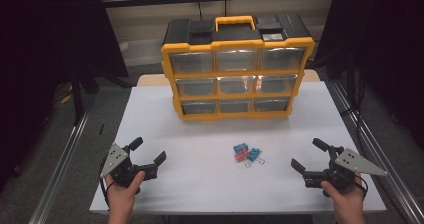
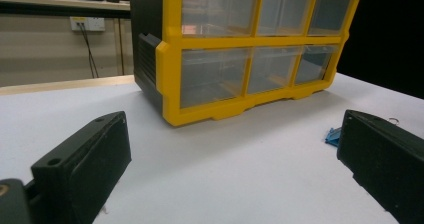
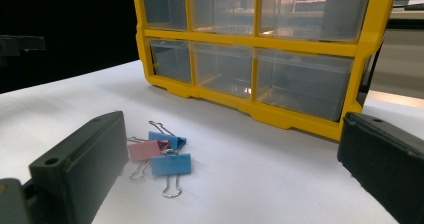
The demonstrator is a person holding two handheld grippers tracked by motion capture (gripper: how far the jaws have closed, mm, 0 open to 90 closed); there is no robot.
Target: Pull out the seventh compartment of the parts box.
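Note:
A yellow and black drawer organizer [image 1: 235, 69] with clear drawers stands at the far middle of the white table [image 1: 200, 179]; I also see the organizer [image 2: 250, 54] in the left gripper view and the organizer [image 3: 260, 49] in the right gripper view. Three binder clips, two blue and one pink [image 1: 246, 154], lie together in front of it, right of centre; the clips [image 3: 162, 156] sit just ahead of my right gripper's left jaw. My left gripper [image 1: 149, 152] rests open at the near left, nothing between its jaws. My right gripper [image 1: 309, 155] rests open at the near right, also empty.
Metal rails [image 1: 62, 164] run along both sides of the table. A wooden edge [image 1: 150, 79] shows behind the white sheet. Dark curtains hang at the left and right. A wall socket [image 2: 87, 23] sits on the far wall.

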